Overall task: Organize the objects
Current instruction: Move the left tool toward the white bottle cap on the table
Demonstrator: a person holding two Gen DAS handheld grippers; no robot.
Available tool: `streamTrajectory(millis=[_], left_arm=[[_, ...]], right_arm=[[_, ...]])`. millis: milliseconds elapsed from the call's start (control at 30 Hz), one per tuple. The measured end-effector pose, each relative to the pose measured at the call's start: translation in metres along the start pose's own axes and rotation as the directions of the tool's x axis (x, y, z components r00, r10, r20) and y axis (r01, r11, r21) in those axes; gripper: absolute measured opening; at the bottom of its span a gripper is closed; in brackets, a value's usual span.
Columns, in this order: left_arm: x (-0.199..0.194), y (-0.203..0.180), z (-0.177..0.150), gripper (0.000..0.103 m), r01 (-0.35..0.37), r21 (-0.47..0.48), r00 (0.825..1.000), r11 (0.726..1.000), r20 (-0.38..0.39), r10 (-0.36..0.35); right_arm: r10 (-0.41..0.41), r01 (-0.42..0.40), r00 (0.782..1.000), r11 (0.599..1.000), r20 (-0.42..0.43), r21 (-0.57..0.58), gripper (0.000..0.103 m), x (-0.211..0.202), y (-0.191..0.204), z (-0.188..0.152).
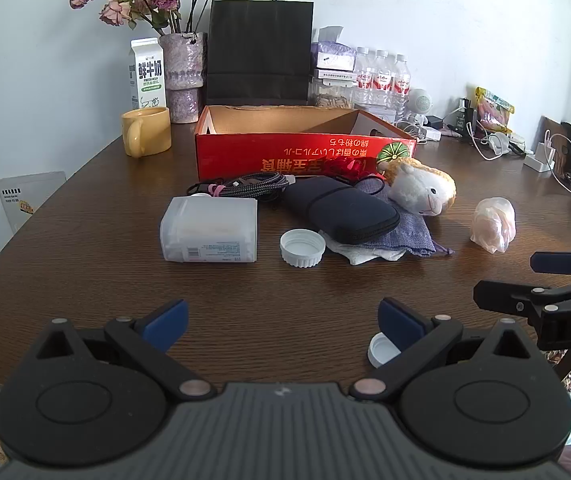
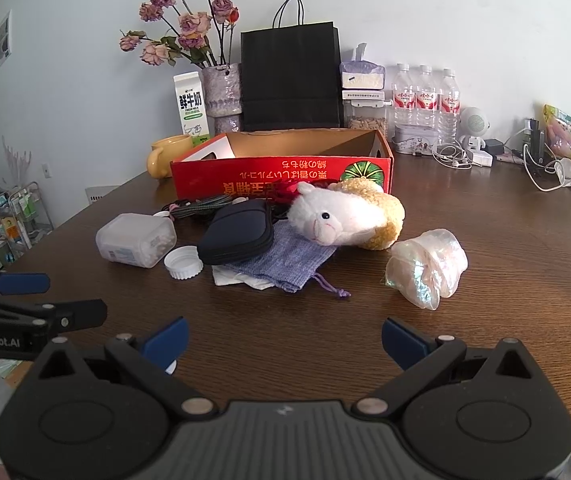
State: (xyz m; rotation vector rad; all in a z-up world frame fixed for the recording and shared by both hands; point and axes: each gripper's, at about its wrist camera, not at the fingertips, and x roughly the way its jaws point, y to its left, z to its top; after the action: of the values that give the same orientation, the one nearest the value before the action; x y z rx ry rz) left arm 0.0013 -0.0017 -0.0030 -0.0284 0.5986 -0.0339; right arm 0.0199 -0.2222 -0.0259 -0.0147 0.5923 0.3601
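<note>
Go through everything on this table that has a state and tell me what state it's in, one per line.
Red cardboard box: open-topped, looks empty.
Left hand-held gripper: open, holding nothing.
Right hand-held gripper: open, holding nothing.
Plastic jar: on its side.
White cap: off, open side up.
Black zip case: closed.
Plush alpaca: lying down.
Milk carton: upright, closed.
Yellow mug: upright.

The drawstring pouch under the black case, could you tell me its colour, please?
Pale blue-lilac drawstring pouch, purple cord; clearest in the right wrist view.
</note>
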Motion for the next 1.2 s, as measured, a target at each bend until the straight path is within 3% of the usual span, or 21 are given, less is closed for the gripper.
streamTrajectory(millis=[1200], left_arm=[[-0.0003, -0.0045, -0.0044, 0.103, 0.006, 0.008, 1.0, 1.0, 0.003, -0.006]], right_arm=[[-0.001, 0.001, 1.0, 1.0, 0.01, -0.001, 0.103, -0.0015, -0.0024, -0.004]])
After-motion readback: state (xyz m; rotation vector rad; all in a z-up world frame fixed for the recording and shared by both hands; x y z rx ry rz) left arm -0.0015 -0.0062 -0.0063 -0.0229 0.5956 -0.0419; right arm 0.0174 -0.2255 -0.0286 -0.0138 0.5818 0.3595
